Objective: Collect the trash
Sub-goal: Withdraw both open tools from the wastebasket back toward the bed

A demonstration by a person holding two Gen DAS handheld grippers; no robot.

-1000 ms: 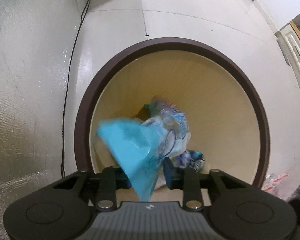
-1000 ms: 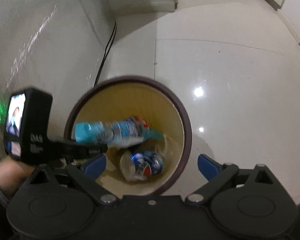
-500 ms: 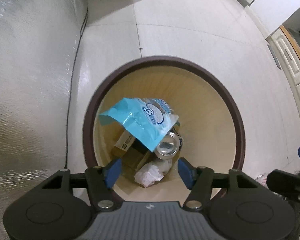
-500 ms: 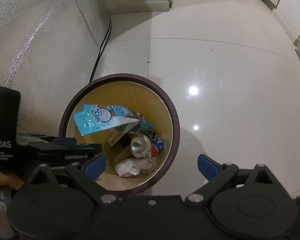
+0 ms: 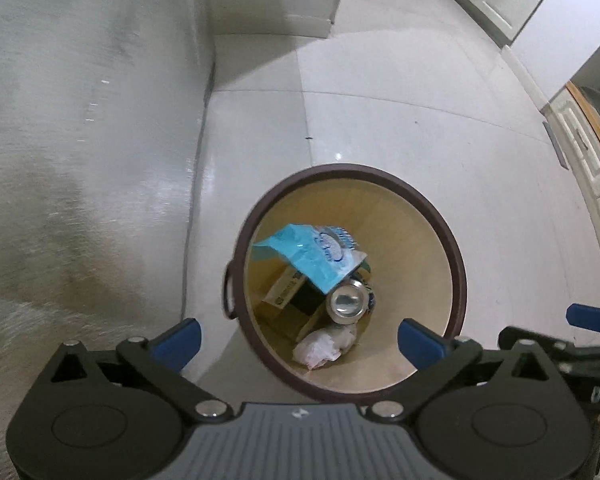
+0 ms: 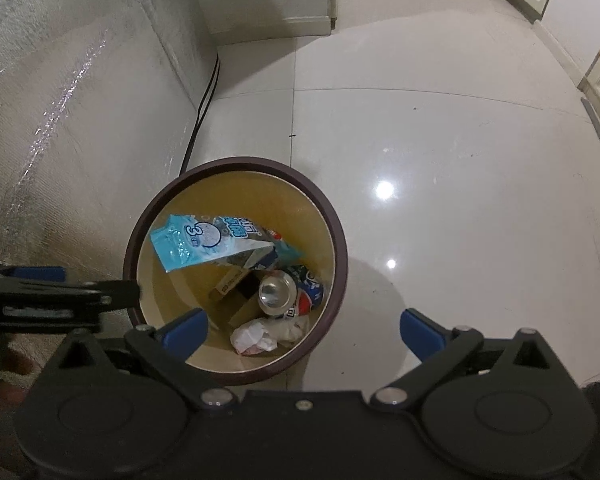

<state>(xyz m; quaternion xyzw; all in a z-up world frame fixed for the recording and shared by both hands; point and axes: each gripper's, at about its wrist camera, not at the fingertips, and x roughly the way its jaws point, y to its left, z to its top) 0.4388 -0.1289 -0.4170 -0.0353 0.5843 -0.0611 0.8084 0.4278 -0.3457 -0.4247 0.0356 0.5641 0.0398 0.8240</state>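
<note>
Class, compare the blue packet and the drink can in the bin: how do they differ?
The blue packet is flat and flexible; the drink can is a rigid metal cylinder. The packet leans against the bin's wall, uppermost; the can sits lower, silver end upward. Both lie inside the bin.
</note>
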